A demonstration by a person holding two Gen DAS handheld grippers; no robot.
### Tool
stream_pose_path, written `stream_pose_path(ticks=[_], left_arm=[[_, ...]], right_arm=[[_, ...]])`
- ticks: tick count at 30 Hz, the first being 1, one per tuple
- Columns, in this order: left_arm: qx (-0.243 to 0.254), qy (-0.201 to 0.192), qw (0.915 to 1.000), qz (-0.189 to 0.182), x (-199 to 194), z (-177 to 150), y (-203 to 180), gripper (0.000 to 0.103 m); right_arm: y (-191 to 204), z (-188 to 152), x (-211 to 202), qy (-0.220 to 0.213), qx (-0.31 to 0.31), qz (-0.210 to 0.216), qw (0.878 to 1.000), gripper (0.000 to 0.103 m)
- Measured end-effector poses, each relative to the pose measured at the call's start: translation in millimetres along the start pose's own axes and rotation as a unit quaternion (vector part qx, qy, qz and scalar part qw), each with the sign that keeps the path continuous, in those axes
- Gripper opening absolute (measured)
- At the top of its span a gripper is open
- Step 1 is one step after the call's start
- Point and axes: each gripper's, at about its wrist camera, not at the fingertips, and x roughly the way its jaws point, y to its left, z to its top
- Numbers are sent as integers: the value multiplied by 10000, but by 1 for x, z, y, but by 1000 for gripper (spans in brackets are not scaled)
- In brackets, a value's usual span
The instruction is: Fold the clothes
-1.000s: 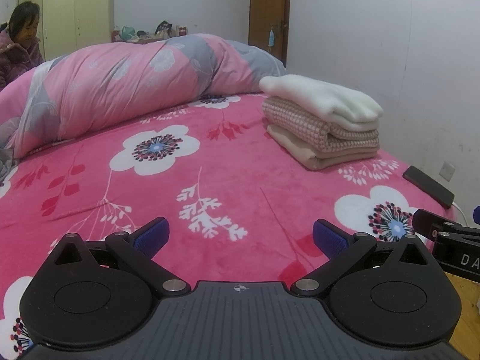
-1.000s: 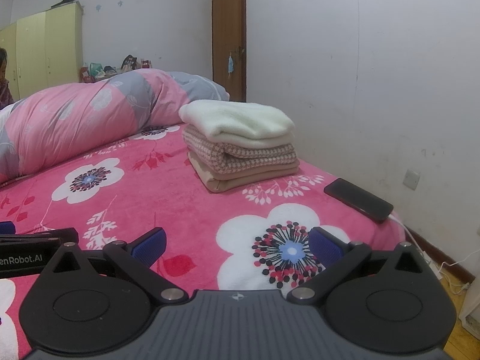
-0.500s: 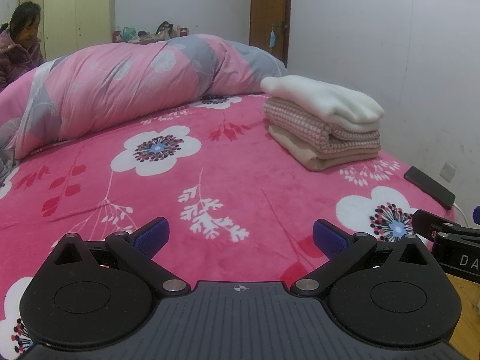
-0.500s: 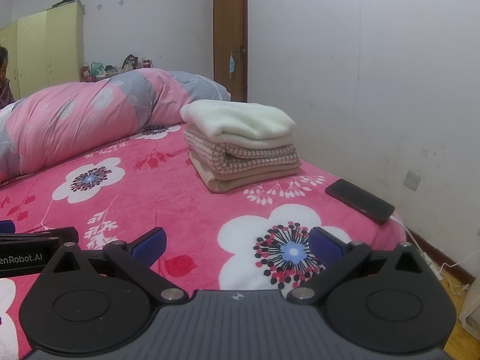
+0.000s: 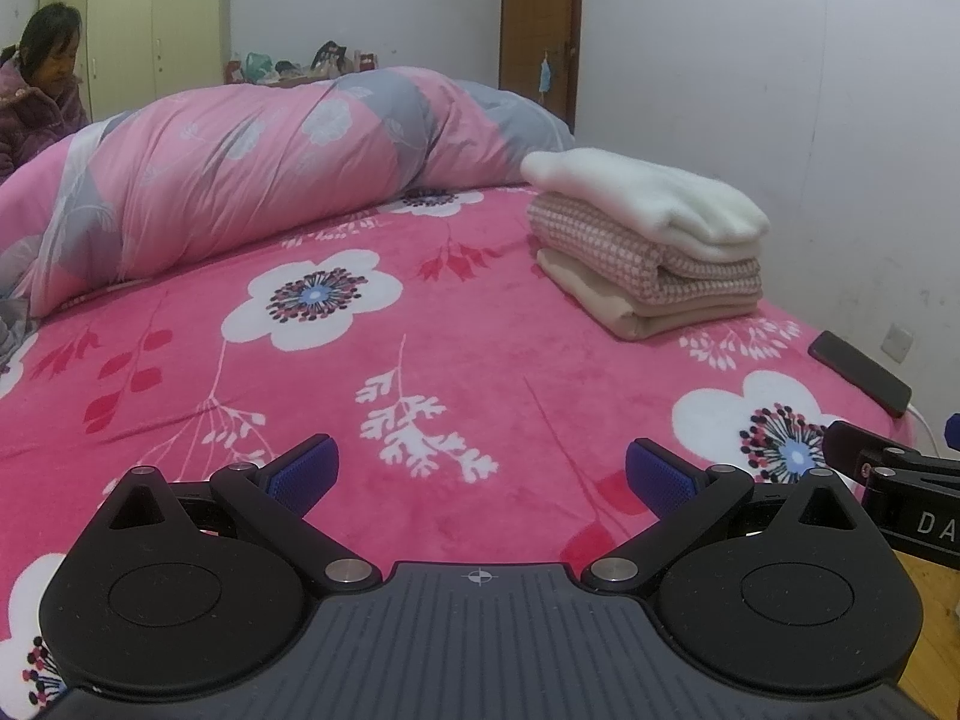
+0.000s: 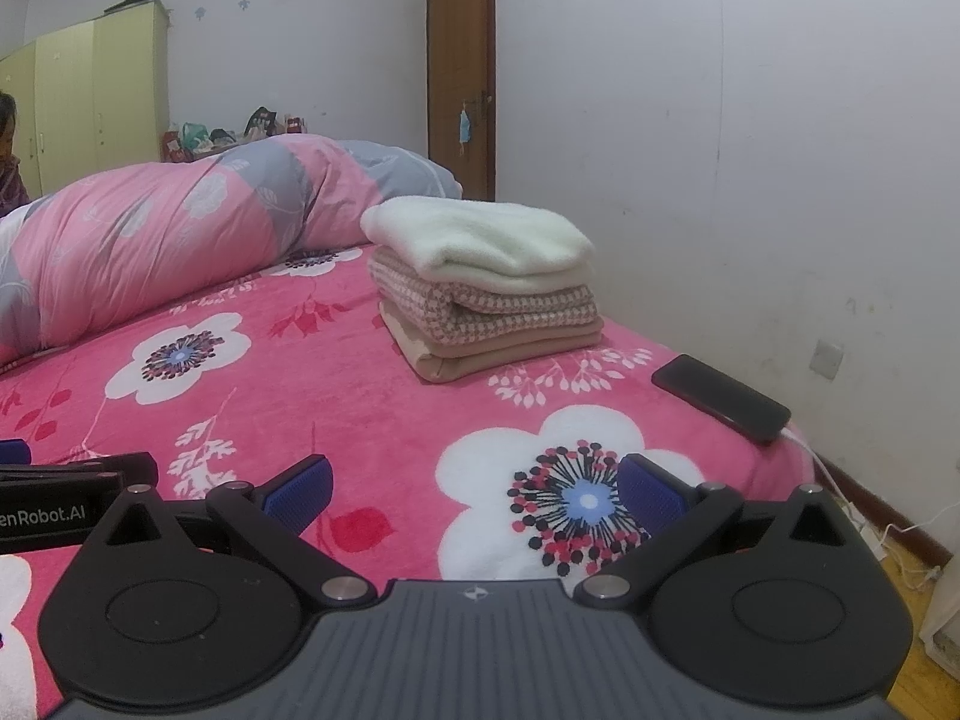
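Note:
A stack of three folded clothes [image 5: 651,252] [image 6: 486,285] lies on the pink flowered bed: a cream one on top, a pink-and-white checked one in the middle, a beige one at the bottom. My left gripper [image 5: 480,471] hovers open over the near part of the bed, well short of the stack, with nothing between its blue pads [image 5: 303,468]. My right gripper [image 6: 474,489] is open too, empty, over the white flower near the bed's right edge. Each gripper shows at the side of the other's view.
A rolled pink-and-grey quilt [image 5: 258,180] lies across the far side of the bed. A black phone [image 6: 720,397] with a white cable rests at the bed's right edge near the wall. A person [image 5: 42,96] sits at far left. A brown door [image 6: 462,66] stands behind.
Both views have crept very slightly; the stack and phone sit a touch further right than a second ago. Both grippers stay open and empty.

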Motion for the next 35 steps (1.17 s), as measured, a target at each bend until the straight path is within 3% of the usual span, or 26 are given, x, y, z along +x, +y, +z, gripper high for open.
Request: stream_pose_path(ticks=[35], left_arm=[[0, 45, 10000, -3, 0, -2, -1, 103]], right_arm=[[-1, -1, 2, 39, 9, 1, 10000, 103]])
